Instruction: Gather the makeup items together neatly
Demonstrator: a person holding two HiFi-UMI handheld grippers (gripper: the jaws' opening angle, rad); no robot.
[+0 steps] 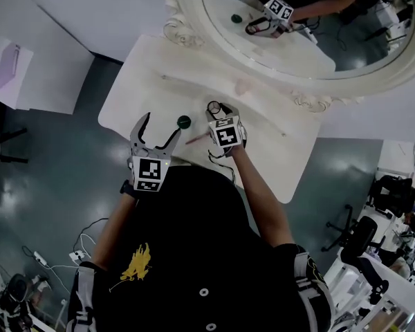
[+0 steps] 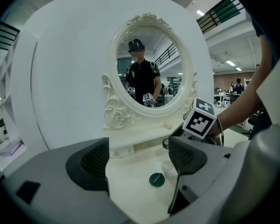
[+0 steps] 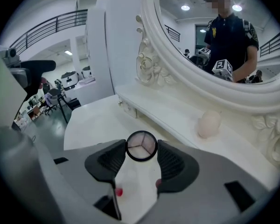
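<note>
A round compact (image 3: pixel 141 145) with a black rim and a clear lid sits between the pads of my right gripper (image 3: pixel 141 154), which is shut on it above the white vanity table (image 1: pixel 142 81). In the head view the compact (image 1: pixel 214 107) shows just ahead of the right gripper (image 1: pixel 218 111). A small dark green round lid or pot (image 1: pixel 184 122) lies on the table between the two grippers. My left gripper (image 1: pixel 160 127) hangs open and empty near the table's front edge. Seen from it, the green item (image 2: pixel 156 179) lies ahead, between and below the fingers. A thin pink stick (image 1: pixel 197 138) lies near the front edge.
A pale egg-shaped sponge (image 3: pixel 208 123) rests on the raised shelf under the oval mirror (image 1: pixel 297 19), whose ornate white frame (image 3: pixel 151 64) rises at the table's back. A small drawer knob (image 3: pixel 121 104) sits below the shelf. Dark floor surrounds the table, with chairs and cables around.
</note>
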